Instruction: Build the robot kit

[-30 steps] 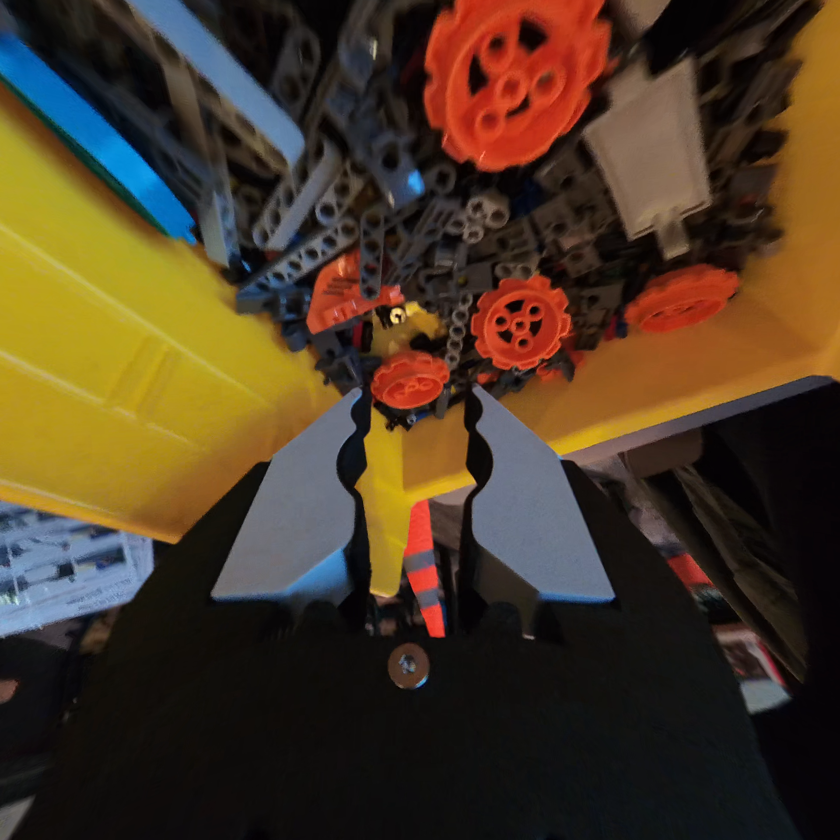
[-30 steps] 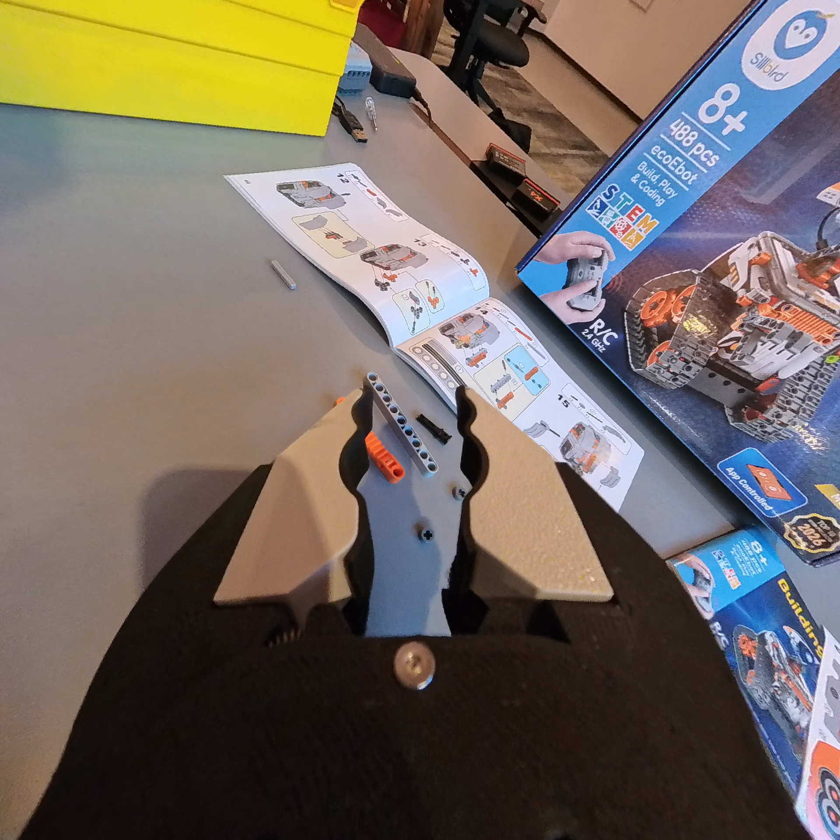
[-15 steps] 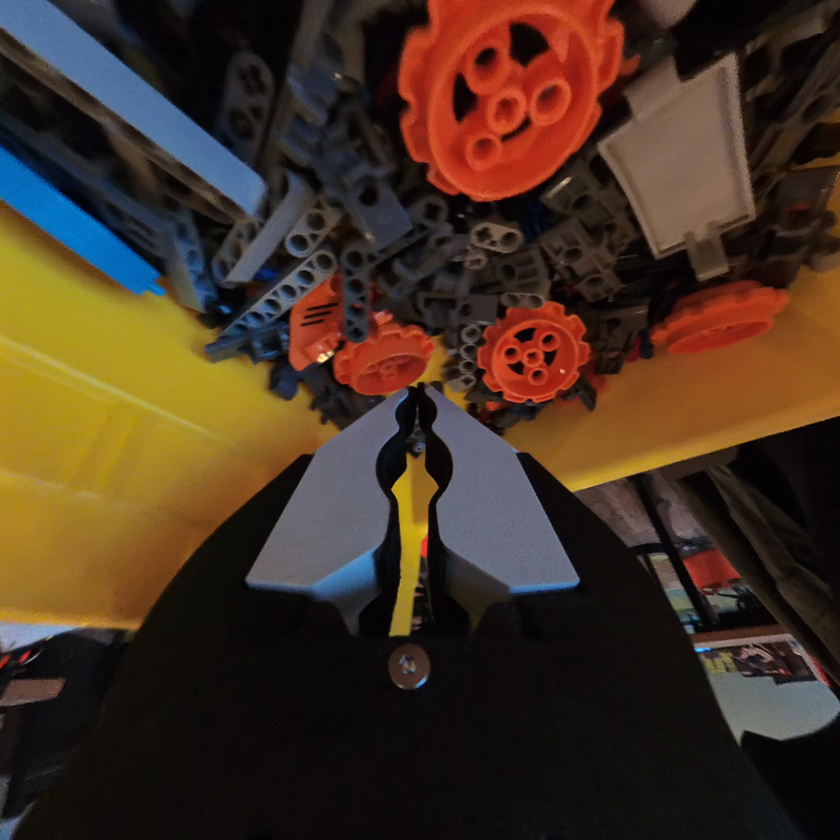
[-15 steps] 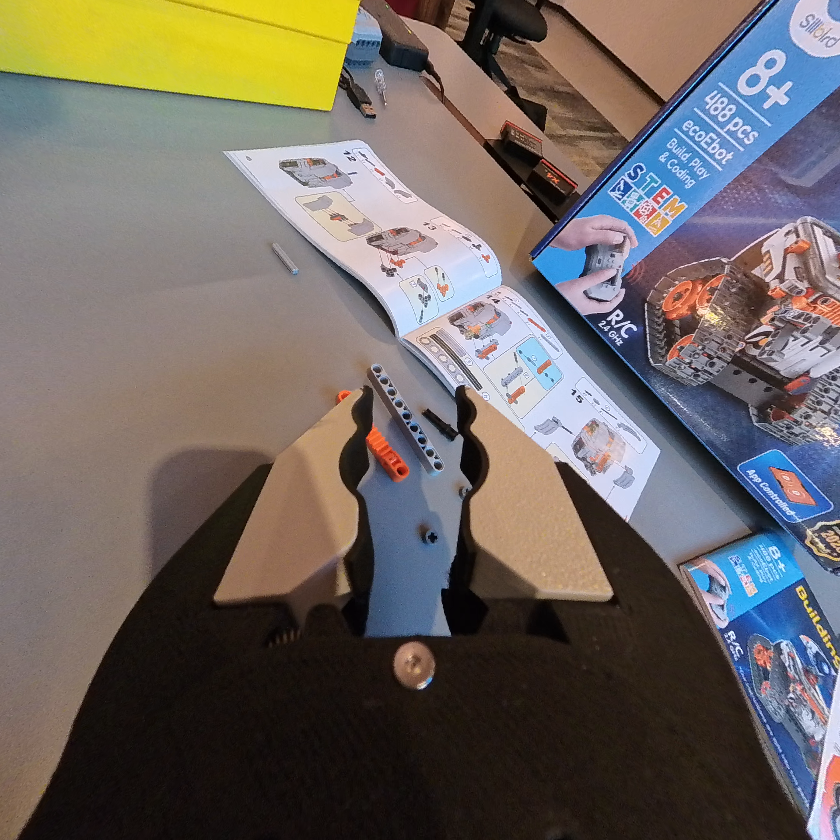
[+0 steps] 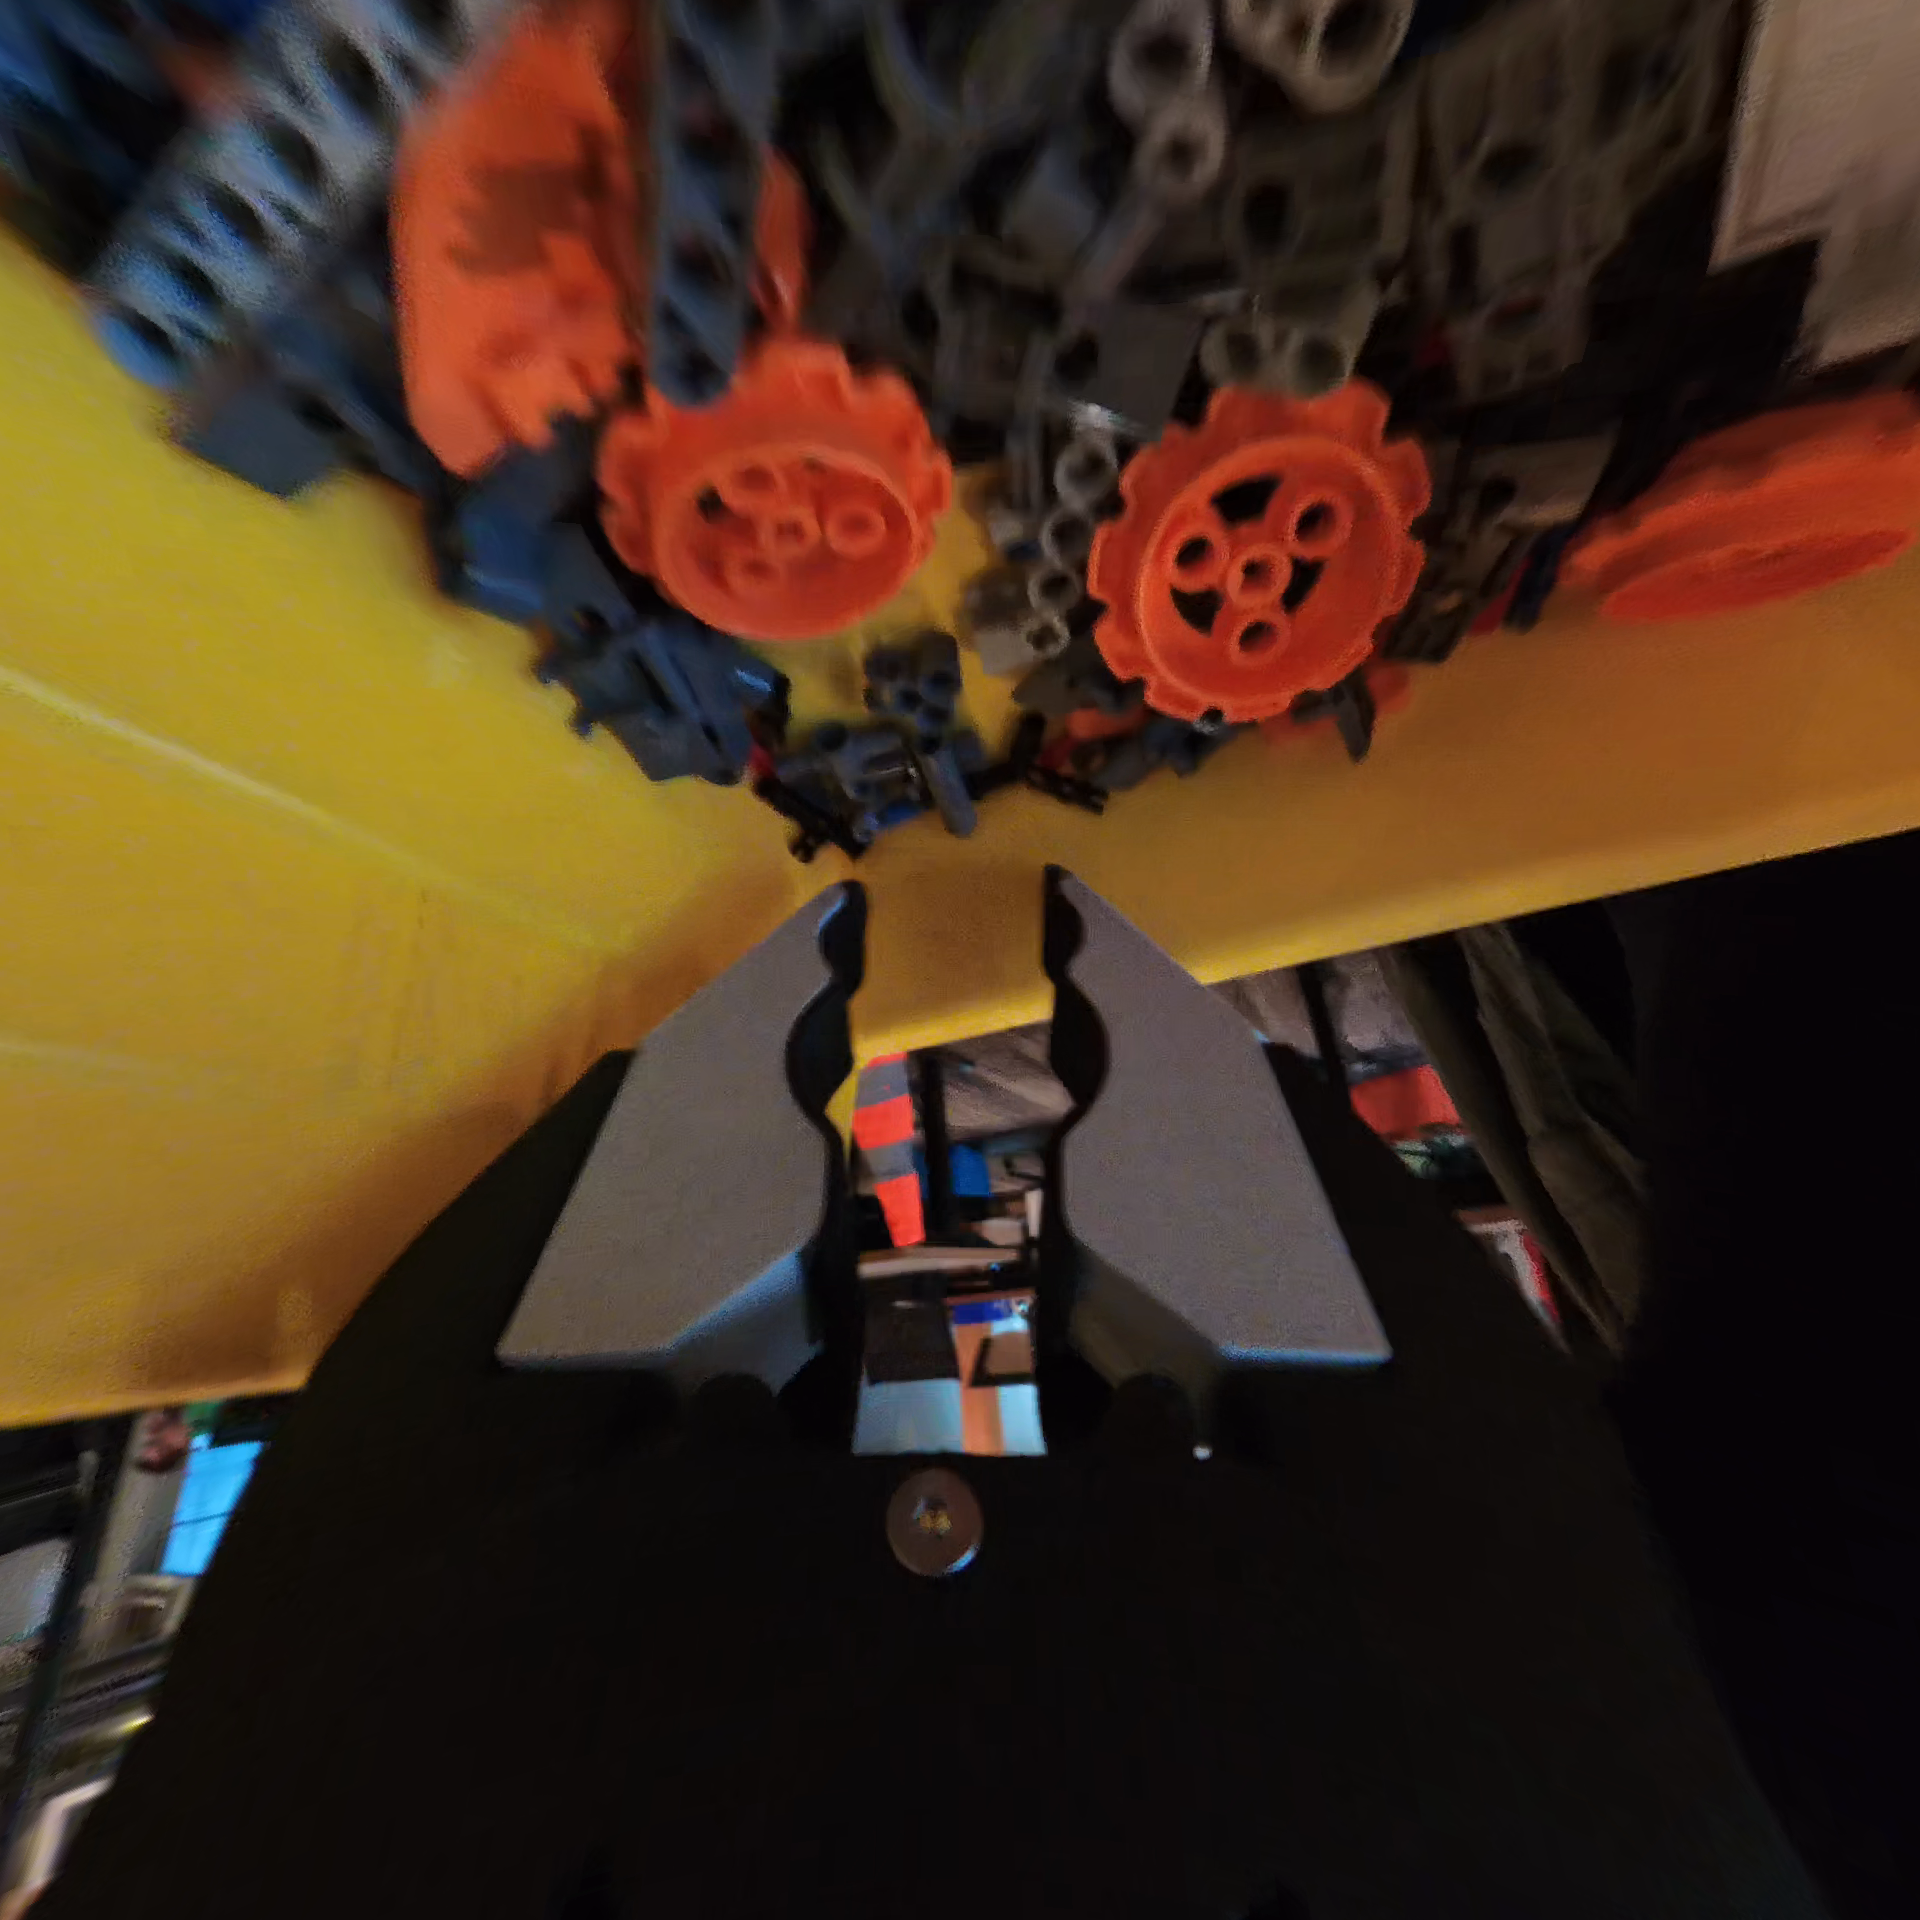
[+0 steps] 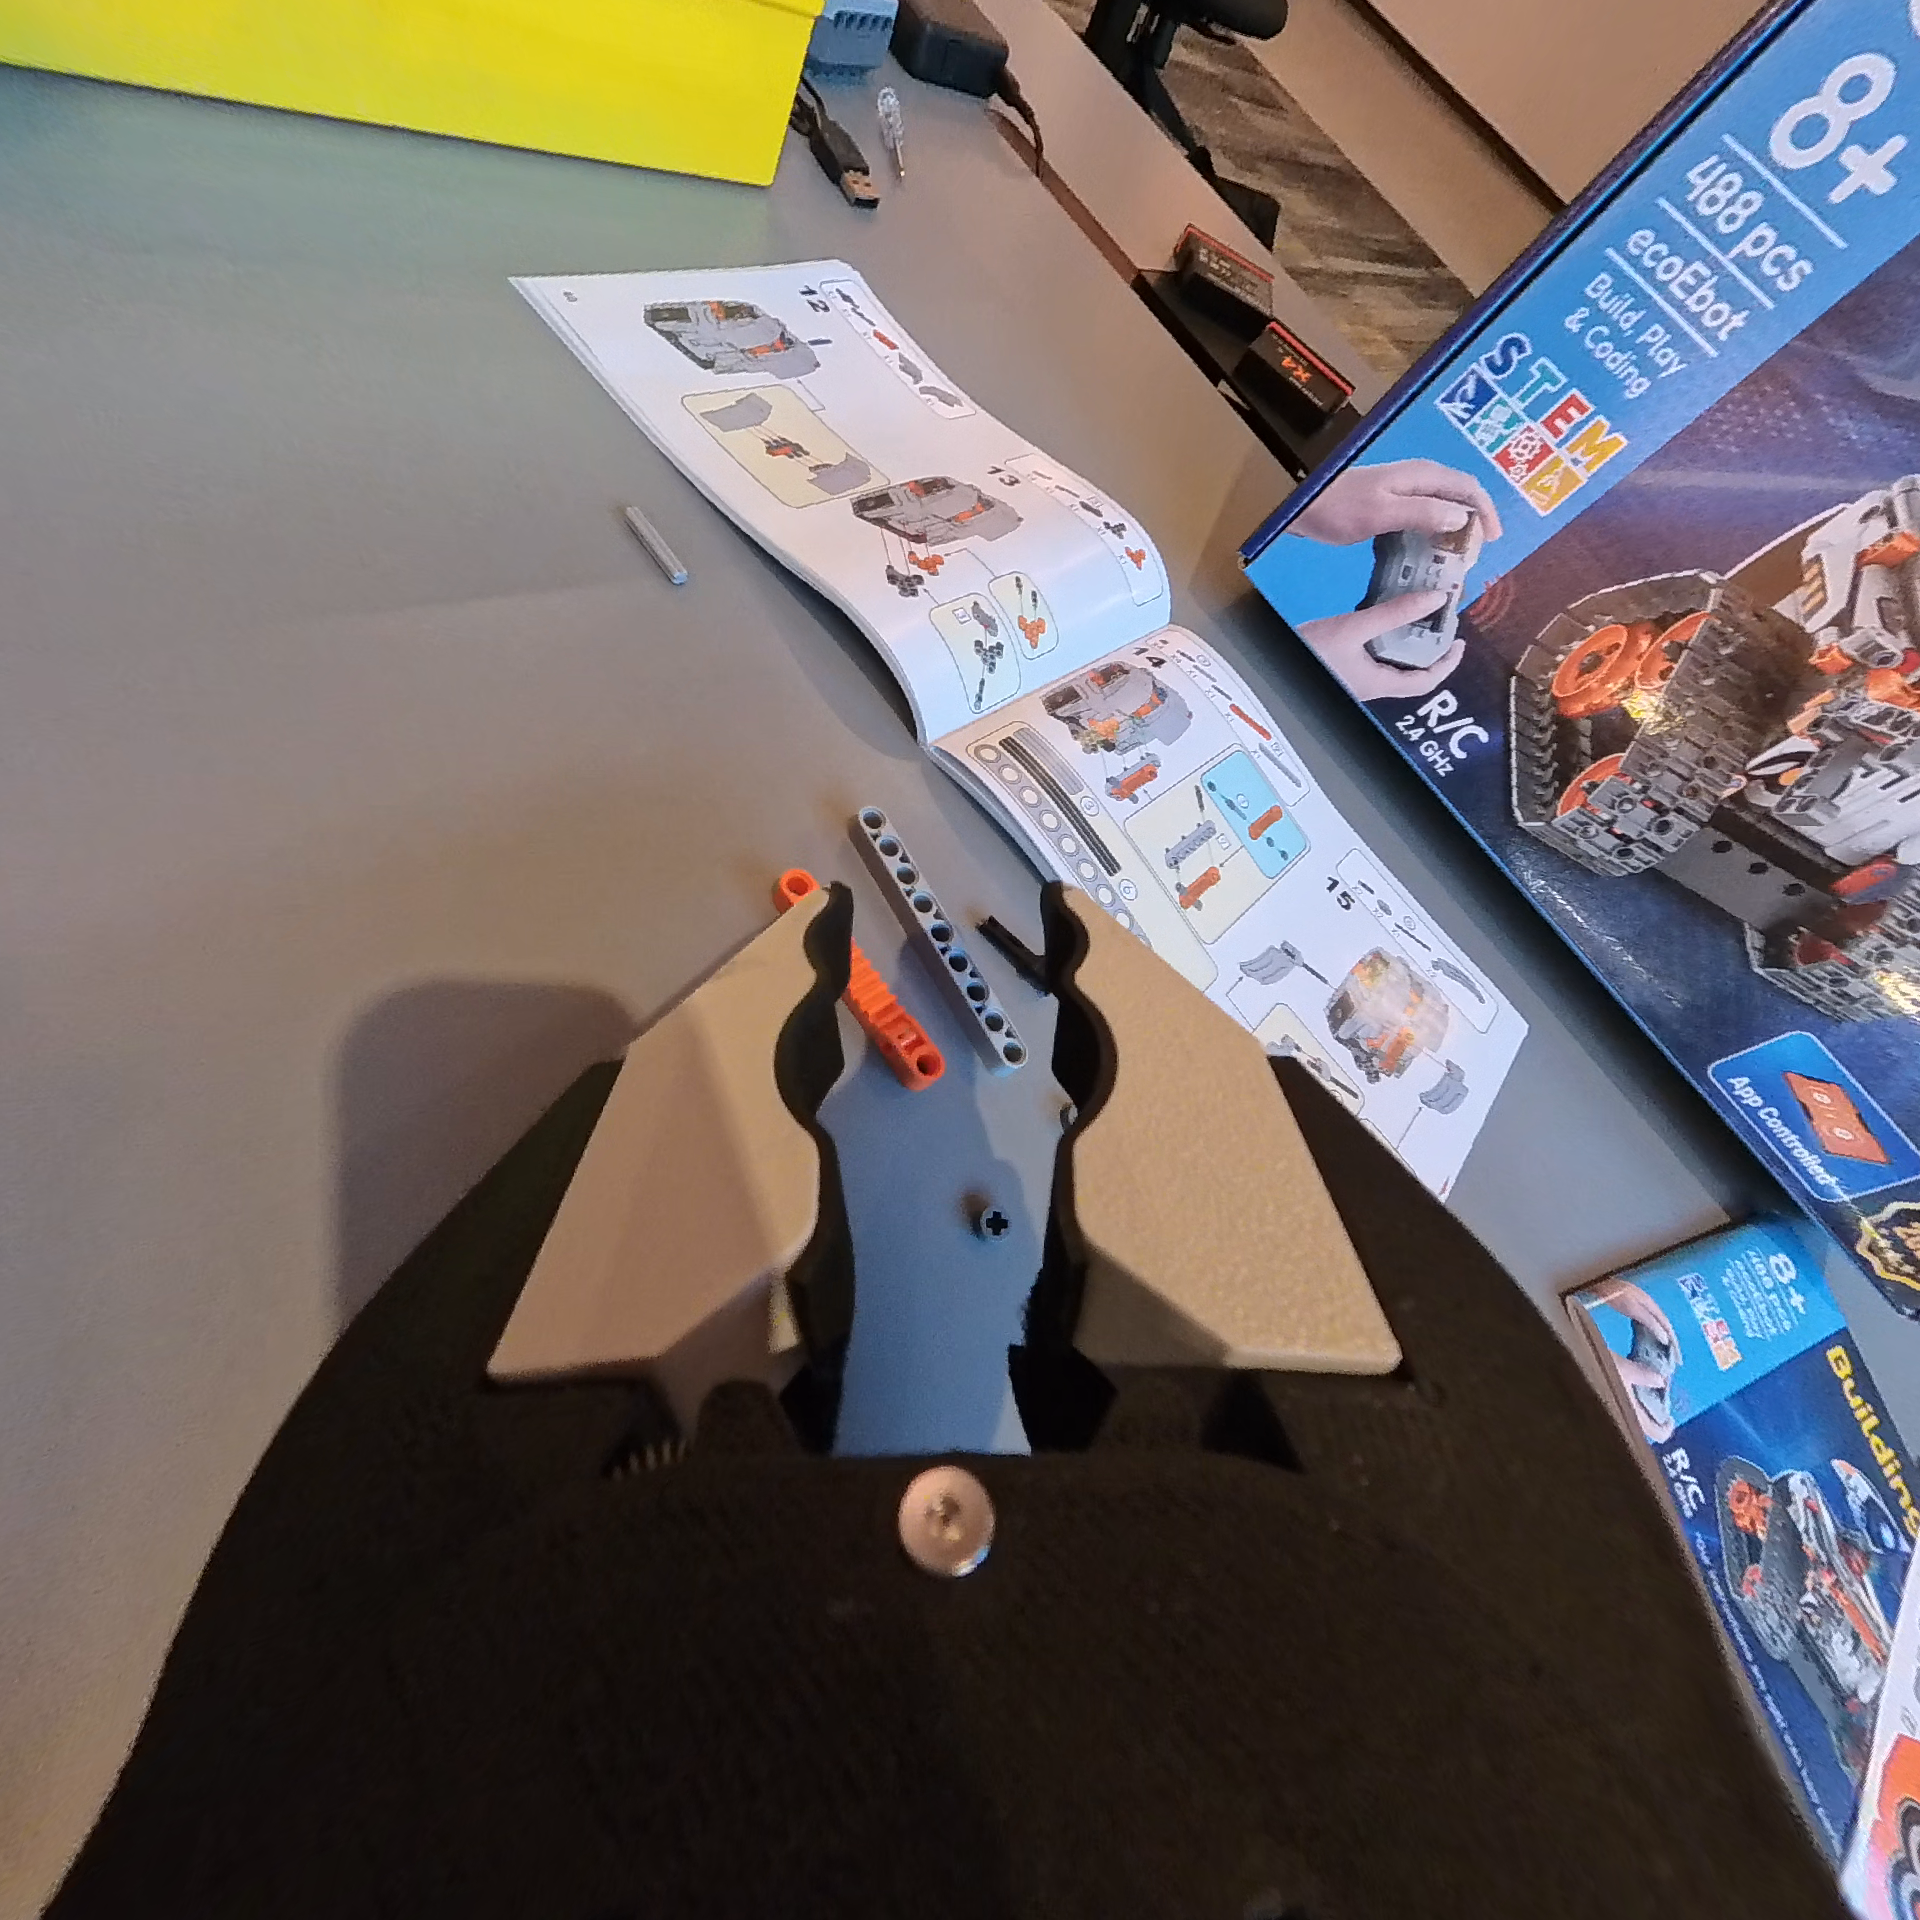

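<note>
Both grippers empty, fingers apart.
Left gripper [image 5: 951, 894] hovers at the yellow bin [image 5: 312, 935] wall, nearest small grey parts [image 5: 883, 758] below orange gears [image 5: 774, 499]; right gripper [image 6: 945, 914] hangs over the table [image 6: 312, 675], straddling an orange piece [image 6: 888, 1023] and grey beam [image 6: 940, 940] beside the manual [image 6: 935, 540].

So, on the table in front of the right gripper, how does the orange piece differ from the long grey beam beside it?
The orange piece is bright orange; the grey beam is pale grey. The orange piece is shorter with a ribbed middle, while the grey beam is longer, with a row of holes along it. The orange piece is partly hidden behind the right gripper; the grey beam shows whole between its open jaws. Both lie flat on the grey table, roughly parallel.
</note>
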`<state>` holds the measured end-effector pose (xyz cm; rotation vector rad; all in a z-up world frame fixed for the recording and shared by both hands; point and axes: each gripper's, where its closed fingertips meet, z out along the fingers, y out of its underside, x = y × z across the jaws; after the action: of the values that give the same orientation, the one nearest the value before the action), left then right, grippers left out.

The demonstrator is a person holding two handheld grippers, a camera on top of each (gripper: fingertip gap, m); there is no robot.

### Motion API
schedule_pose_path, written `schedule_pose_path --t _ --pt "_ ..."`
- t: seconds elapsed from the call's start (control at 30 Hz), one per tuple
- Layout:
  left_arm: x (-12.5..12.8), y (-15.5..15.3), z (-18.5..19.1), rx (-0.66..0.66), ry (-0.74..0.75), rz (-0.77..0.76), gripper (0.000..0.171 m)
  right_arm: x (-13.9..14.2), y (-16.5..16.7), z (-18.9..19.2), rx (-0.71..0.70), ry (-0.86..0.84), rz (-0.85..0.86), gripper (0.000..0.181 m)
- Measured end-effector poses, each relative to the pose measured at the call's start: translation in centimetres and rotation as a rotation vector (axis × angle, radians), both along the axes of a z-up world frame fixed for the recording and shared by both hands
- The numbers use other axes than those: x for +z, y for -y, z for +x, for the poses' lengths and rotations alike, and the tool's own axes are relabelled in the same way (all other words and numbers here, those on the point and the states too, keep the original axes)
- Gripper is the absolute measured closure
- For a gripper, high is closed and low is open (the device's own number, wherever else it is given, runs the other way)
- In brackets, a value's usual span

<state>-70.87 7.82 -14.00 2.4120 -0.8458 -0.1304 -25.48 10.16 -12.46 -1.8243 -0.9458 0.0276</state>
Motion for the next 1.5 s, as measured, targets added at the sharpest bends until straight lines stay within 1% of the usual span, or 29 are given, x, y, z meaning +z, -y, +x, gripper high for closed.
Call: schedule_pose_path --t 0.03,0.07,0.23,0.33,0.37,0.4,0.63,0.77,0.93,1.03,1.13,1.17,1.2,1.27,1.3,1.33,1.37,1.43,1.5 --pt "-0.2 0.2 0.0 0.02 -0.012 -0.008 0.145 0.0 0.0 0.0 0.001 0.003 0.001 0.147" --pt "-0.4 0.0 -0.1 0.022 -0.029 0.0 0.137 -0.1 0.0 -0.1 0.003 0.003 0.0 0.147" --pt "-1.6 0.0 0.0 0.045 -0.043 -0.015 0.137 -0.3 0.1 0.0 0.005 0.006 -0.008 0.147" --pt "-1.8 0.0 0.1 0.048 -0.042 -0.035 0.139 -0.5 0.1 -0.1 0.008 0.009 -0.016 0.147" --pt "-1.8 0.0 0.0 0.039 -0.041 -0.042 0.143 -0.6 0.0 -0.1 0.009 0.011 -0.017 0.147" --pt "-1.9 -0.2 -0.4 0.01 -0.051 -0.042 0.156 -0.6 0.0 0.0 0.009 0.014 -0.017 0.147" --pt "-1.8 -0.3 0.3 -0.026 0.019 -0.087 0.157 -0.2 -0.3 0.0 0.008 0.0 0.012 0.148" --pt "-1.8 -1.3 1.6 -0.052 0.097 -0.041 0.157 -0.6 -0.7 0.5 -0.015 0.006 0.005 0.148" --pt "-1.8 -3.4 2.7 -0.074 0.157 0.032 0.157 -1.1 -1.0 0.7 -0.026 0.026 -0.001 0.148" --pt "-1.4 -5.0 2.9 -0.082 0.165 0.113 0.158 -1.6 -1.0 0.7 -0.024 0.046 -0.009 0.148" --pt "-0.1 -5.9 2.8 -0.111 0.135 0.213 0.158 -1.8 -1.0 0.7 -0.025 0.058 -0.014 0.148" --pt "0.6 -5.7 3.3 -0.127 0.148 0.239 0.156 -1.9 -1.1 0.8 -0.027 0.06 -0.016 0.148" --pt "1.1 -5.0 4.3 -0.143 0.194 0.241 0.151 -1.9 -1.1 0.8 -0.029 0.063 -0.015 0.148" --pt "1.8 -3.0 6.7 -0.138 0.321 0.198 0.137 -1.9 -1.1 0.8 -0.03 0.064 -0.016 0.148" --pt "1.8 -2.2 7.7 -0.118 0.361 0.172 0.122 -1.9 -1.1 0.8 -0.03 0.065 -0.017 0.148" --pt "1.5 -1.7 8.2 -0.101 0.37 0.162 0.104 -2.0 -1.1 0.8 -0.029 0.067 -0.017 0.148" --pt "0.9 -1.5 8.2 -0.1 0.354 0.165 0.096 -2.0 -1.1 0.8 -0.028 0.068 -0.017 0.148" --pt "-0.5 -1.6 7.8 -0.138 0.299 0.19 0.089 -2.0 -1.1 0.8 -0.027 0.069 -0.018 0.148" --pt "-1.7 -1.6 7.5 -0.187 0.247 0.208 0.092 -2.0 -1.1 0.8 -0.026 0.067 -0.017 0.148"
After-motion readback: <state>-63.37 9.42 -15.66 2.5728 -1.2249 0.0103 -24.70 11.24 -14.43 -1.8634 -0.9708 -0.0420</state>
